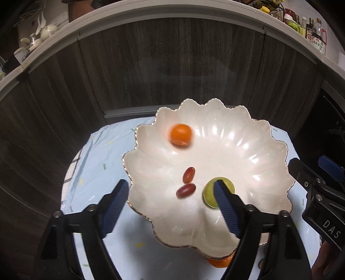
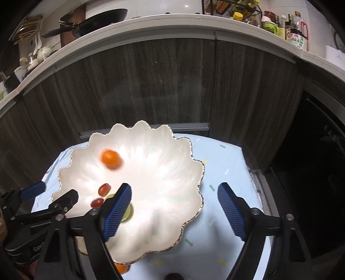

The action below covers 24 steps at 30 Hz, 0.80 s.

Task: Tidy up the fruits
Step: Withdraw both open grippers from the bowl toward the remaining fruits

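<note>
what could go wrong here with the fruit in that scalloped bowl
The orange fruit looks motion-blurred, so it may be rolling and could knock the two red grape tomatoes. Another orange fruit sits half hidden under the bowl's near rim; lowering the open left gripper or right gripper could bump it.

light blue patterned cloth (image 2: 226, 163) covers the table. dark wood-grain cabinet doors (image 2: 151, 86) behind. grey counter edge (image 2: 151, 23) above carries a black frying pan (image 2: 97, 20), bottles (image 2: 295, 32), white crockery (image 1: 43, 32).

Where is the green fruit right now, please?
The green fruit lies inside the white bowl, just right of two red tomatoes.
</note>
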Motion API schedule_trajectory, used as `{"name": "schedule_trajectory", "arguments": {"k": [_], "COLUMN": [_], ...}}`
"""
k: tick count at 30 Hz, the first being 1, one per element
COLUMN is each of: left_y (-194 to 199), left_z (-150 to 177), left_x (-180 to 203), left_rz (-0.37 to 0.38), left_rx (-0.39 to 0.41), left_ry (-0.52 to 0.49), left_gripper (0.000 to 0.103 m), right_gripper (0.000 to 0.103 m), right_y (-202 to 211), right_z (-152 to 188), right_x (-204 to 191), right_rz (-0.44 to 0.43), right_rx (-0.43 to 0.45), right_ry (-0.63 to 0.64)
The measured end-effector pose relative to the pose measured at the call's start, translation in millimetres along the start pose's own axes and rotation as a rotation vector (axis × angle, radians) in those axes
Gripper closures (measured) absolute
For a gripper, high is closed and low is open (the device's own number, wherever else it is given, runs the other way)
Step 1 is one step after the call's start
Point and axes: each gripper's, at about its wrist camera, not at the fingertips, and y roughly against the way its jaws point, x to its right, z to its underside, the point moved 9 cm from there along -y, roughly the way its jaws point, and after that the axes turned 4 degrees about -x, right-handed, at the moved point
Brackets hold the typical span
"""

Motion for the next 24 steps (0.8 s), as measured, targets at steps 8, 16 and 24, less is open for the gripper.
{"name": "schedule_trajectory", "arguments": {"k": [8,16,24], "left_y": [14,35,55], "left_z": [0,3,8], "left_x": [-4,-5,-9], "left_rz": [-0.020,-0.017,-0.015], "left_rx": [0.011,0.029,0.047], "left_ry": [0.016,0.025,0.027], "left_gripper": [0.016,0.016,0.016], "right_gripper": [0.019,0.019,0.019], "right_y": [11,29,50], "right_z": [-1,-1,0], "right_x": [2,2,-1], "right_rz": [0.010,0.013,0.012], "right_rx": [0.007,0.031,0.051], "right_ry": [-0.008,-0.002,-0.003]}}
